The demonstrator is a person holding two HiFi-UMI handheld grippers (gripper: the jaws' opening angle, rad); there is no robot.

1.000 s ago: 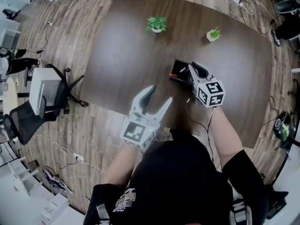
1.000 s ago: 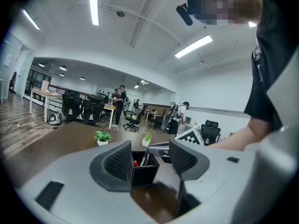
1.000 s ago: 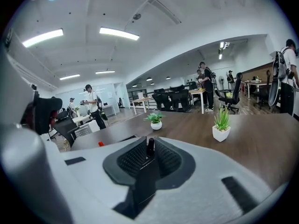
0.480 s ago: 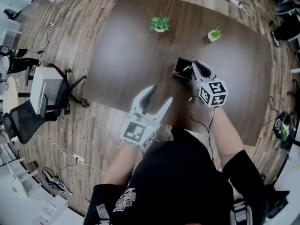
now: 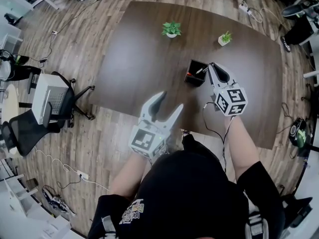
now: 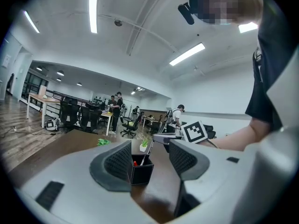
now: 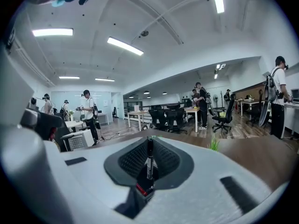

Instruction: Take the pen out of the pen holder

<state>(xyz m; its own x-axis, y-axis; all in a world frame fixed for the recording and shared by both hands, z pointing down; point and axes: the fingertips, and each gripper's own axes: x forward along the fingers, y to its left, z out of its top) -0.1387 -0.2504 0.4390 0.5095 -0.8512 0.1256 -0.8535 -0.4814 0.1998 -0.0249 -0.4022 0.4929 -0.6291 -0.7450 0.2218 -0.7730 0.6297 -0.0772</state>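
A dark brown table (image 5: 144, 49) stands on wood-plank floor (image 5: 99, 133) in an open office, two small potted plants (image 5: 171, 29) near its far edge, an office chair (image 5: 70, 101) to one side. The right gripper (image 5: 211, 66) is clenched on the pen (image 5: 201, 70), whose lower end sits inside the black pen holder (image 5: 193, 76). The left gripper (image 5: 171, 99) hangs spread and empty at the near edge. Black-and-white square markers (image 5: 230, 101) cover each gripper's cube
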